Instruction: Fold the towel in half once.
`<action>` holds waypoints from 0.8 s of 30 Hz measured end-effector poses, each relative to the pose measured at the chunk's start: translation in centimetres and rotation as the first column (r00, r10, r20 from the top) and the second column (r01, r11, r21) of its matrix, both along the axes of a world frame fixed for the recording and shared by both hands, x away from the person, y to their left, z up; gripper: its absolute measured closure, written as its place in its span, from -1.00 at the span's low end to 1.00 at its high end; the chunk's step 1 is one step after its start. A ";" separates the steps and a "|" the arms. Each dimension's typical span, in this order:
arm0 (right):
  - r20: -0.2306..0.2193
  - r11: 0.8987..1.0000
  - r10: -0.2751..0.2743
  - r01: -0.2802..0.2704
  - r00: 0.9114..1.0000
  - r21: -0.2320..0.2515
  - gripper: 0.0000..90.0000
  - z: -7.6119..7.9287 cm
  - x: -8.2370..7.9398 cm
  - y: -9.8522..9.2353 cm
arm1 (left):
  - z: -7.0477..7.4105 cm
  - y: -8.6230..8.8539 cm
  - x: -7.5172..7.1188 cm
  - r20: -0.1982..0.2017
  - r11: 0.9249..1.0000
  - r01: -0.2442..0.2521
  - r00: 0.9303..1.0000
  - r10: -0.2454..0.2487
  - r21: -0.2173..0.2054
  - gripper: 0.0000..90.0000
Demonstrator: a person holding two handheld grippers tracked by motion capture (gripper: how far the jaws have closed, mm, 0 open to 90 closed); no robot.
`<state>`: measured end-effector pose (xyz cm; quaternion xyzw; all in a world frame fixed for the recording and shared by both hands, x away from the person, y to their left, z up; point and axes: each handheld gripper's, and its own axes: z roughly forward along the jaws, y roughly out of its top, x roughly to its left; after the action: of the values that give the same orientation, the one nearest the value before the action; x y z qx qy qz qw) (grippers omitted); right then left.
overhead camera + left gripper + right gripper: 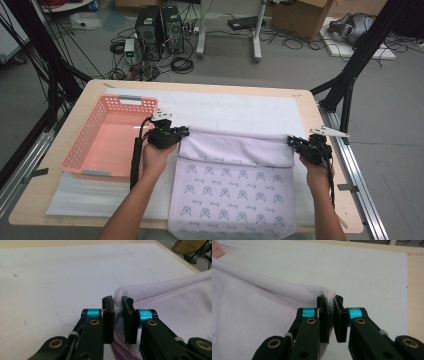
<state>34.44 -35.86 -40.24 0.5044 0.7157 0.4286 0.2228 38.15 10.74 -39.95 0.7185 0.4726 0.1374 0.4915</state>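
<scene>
Your left gripper [181, 132] clenched on towel [235, 150] corner, your right gripper [292, 142] clenched on opposite corner, fold lifted beside pink basket [95, 145]

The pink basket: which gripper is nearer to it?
Left. The left gripper, shut on a corner of the lilac towel, is right beside the pink basket. The right gripper grips the towel's opposite corner, far across the table.

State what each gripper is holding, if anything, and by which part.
Both hold the pale lilac printed towel. The left gripper pinches one corner of its lifted far edge; the right gripper pinches the other corner.
</scene>
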 end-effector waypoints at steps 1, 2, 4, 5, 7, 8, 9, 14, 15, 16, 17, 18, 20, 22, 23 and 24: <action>-0.002 1.000 -0.007 0.007 1.000 0.002 0.89 0.0 0.4 0.0 | -0.1 0.0 0.3 -0.002 1.000 -0.005 1.000 0.005 0.001 0.79; -0.003 1.000 -0.012 0.012 1.000 0.001 0.89 0.0 0.7 0.1 | -0.2 0.0 0.5 0.002 1.000 -0.015 1.000 0.015 -0.003 0.79; -0.005 1.000 -0.019 0.019 1.000 -0.001 0.89 0.0 1.3 0.3 | -0.6 0.1 0.8 -0.006 1.000 -0.031 1.000 0.031 0.000 0.79; -0.003 1.000 -0.022 0.022 1.000 0.000 0.89 -0.1 1.6 0.4 | -0.8 0.1 0.9 -0.010 0.999 -0.034 0.999 0.034 0.004 0.79; -0.011 1.000 -0.029 0.029 1.000 -0.001 0.89 -0.3 2.2 0.7 | -1.2 0.1 1.1 -0.019 0.999 -0.038 0.999 0.039 0.021 0.79; -0.020 0.999 -0.033 0.033 0.999 -0.002 0.89 -0.5 2.5 0.8 | -1.3 0.1 1.2 -0.024 0.999 -0.036 0.999 0.037 0.025 0.79; -0.027 0.999 -0.038 0.038 0.999 0.001 0.89 -0.7 2.7 0.9 | -1.5 0.1 1.2 -0.026 0.999 -0.034 0.999 0.034 0.024 0.79; -0.080 0.996 -0.083 0.086 0.993 0.036 0.40 -1.6 3.2 1.1 | -1.9 0.2 0.9 -0.046 0.999 -0.033 0.998 0.034 0.015 0.35; -0.085 0.993 -0.097 0.102 0.992 0.052 0.32 -1.6 3.1 0.9 | -1.9 0.2 0.7 -0.035 1.000 -0.026 0.999 0.026 0.008 0.31; -0.088 0.992 -0.098 0.104 0.991 0.069 0.27 -1.5 3.1 0.7 | -1.9 0.1 0.5 -0.027 1.000 -0.009 1.000 0.009 0.006 0.31; -0.089 0.992 -0.098 0.105 0.991 0.073 0.25 -1.3 2.9 0.6 | -1.8 0.1 0.4 -0.036 1.000 0.010 0.999 -0.010 0.002 0.27; -0.093 0.992 -0.100 0.107 0.991 0.070 0.22 -1.2 2.8 0.5 | -1.8 0.0 0.3 -0.045 1.000 0.020 0.999 -0.020 0.004 0.21; -0.097 0.991 -0.091 0.100 0.991 0.086 0.20 -0.9 2.4 0.2 | -1.8 -0.2 0.0 -0.058 0.999 0.047 0.997 -0.047 0.009 0.19; -0.102 0.994 -0.075 0.083 0.992 0.078 0.22 -0.8 2.0 0.1 | -1.9 -0.4 -0.3 -0.063 0.998 0.056 0.997 -0.054 0.023 0.16; -0.112 0.994 -0.059 0.069 0.992 0.085 0.25 -0.9 1.8 0.1 | -2.2 -0.3 -0.6 -0.059 0.999 0.046 0.997 -0.046 0.008 0.18; -0.131 0.995 -0.035 0.048 0.991 0.093 0.26 -1.1 1.6 0.1 | -2.6 -0.3 -0.8 -0.067 0.999 0.036 0.997 -0.036 0.005 0.22</action>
<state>36.06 -35.72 -41.30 0.5561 0.6966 0.4240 0.1604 37.35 10.43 -42.56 0.7325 0.4754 0.1059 0.4756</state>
